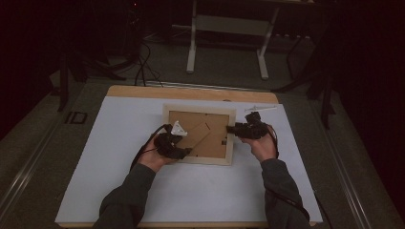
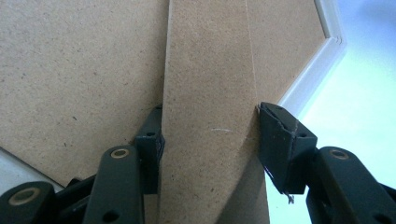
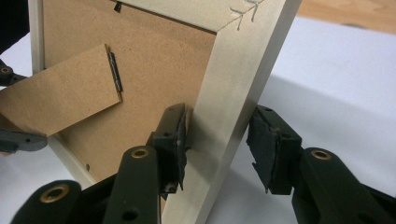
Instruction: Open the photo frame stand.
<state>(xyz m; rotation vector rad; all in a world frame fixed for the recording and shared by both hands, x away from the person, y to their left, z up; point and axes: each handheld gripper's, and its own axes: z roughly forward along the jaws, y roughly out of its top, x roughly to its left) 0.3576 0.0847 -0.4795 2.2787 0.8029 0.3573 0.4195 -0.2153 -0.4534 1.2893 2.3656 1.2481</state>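
While the picture frame (image 1: 198, 135) lies face down near the middle of the white sheet (image 1: 119, 143) on the tabletop (image 1: 191, 92), its brown backing board turned up, the work in hand looks to be swinging out the hinged stand leg (image 2: 210, 116). In the left gripper view that cardboard leg runs up between the jaws of the left gripper (image 2: 210, 142), which sit against its two edges and appear to pinch it. The right gripper (image 3: 219, 149) straddles the frame's pale wooden side rail (image 3: 233, 102); one jaw touches the inner face, the other stands just off the outer face, so the jaws are spread and only steady it.

To do this well, the right jaws should probably close on the rail first so the frame cannot slide. The leg should then pivot about its small metal hinge (image 3: 115, 71), without twisting, since thin board creases easily. A thin white object (image 1: 260, 109) lies beyond, apart from the frame.
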